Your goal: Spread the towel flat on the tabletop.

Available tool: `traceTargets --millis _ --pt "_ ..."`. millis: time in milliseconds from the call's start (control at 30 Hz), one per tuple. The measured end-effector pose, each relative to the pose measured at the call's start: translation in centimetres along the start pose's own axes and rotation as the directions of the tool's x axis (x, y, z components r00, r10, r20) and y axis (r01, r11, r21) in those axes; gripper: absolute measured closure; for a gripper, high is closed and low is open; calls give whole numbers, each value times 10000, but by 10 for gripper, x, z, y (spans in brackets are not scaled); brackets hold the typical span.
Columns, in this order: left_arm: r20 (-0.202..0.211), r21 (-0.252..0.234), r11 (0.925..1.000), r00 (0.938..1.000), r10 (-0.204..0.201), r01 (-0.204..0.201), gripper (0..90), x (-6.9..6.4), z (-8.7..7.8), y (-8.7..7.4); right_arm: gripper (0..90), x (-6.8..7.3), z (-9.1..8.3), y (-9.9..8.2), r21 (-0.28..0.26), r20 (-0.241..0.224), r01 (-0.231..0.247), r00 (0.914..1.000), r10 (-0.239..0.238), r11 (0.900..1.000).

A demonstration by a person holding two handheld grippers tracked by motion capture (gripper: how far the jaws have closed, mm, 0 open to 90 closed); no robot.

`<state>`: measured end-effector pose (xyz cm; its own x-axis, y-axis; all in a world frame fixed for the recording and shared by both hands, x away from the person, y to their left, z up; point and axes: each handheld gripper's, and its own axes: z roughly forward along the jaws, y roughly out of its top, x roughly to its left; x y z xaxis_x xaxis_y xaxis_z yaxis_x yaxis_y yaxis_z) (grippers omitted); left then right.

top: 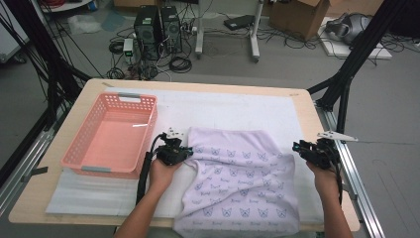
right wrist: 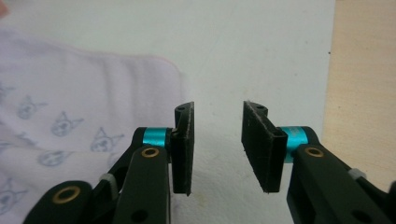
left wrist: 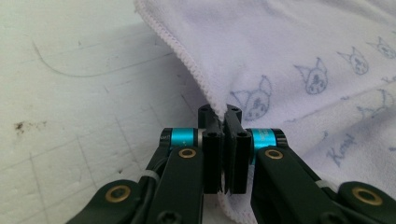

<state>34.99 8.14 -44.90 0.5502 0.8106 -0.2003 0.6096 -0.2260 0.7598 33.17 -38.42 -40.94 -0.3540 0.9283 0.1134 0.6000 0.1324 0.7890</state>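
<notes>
Pinching the towel's (top: 242, 186) left hem, the left gripper (left wrist: 223, 122) has its jaws pressed tight on the fabric. The right gripper (right wrist: 217, 140) hangs just off the towel's right edge, jaws spread, nothing between them. The towel lies on the white mat (top: 237, 111), beside the pink basket (top: 111, 134).

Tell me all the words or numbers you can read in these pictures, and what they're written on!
"Kom...": small blue cursive writing printed on the pale purple towel, between the little cat faces; only the start can be made out in the left gripper view, the rest is blurred.
The same writing repeats across the towel in the high view, too small to read.
Pink basket: no writing to be seen.
Cardboard box and computer towers on the floor: any labels are too small to read.
</notes>
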Motion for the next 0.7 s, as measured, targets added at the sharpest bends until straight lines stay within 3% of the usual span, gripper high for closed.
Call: traceTargets --millis 67,167,333,367,467,600,700 --pt "-59 91 9998 9998 198 -197 869 -2 -2 0 688 4 14 1 623 79 241 9997 -247 9978" --pt "-54 163 9995 9997 255 -254 868 -2 -3 0 717 8 36 0 1114 264 275 9992 -306 9934" --pt "-56 129 9996 9996 271 -271 866 -2 -2 0 725 17 58 0 1262 211 652 9974 -684 9899" --pt "-45 141 9995 9996 292 -291 866 -2 -2 0 725 19 59 1 1246 -180 516 9986 -498 9909" --pt "-54 121 9994 9995 318 -317 866 -2 -2 0 689 30 63 3 1230 -613 864 9950 -793 9886" --pt "-48 119 9995 9995 310 -310 863 -2 -2 0 605 44 70 3 1134 -1164 927 9900 -794 9892" --pt "-46 112 9995 9995 306 -306 861 -2 -2 -1 648 51 72 4 1104 -1045 1020 9904 -905 9886"
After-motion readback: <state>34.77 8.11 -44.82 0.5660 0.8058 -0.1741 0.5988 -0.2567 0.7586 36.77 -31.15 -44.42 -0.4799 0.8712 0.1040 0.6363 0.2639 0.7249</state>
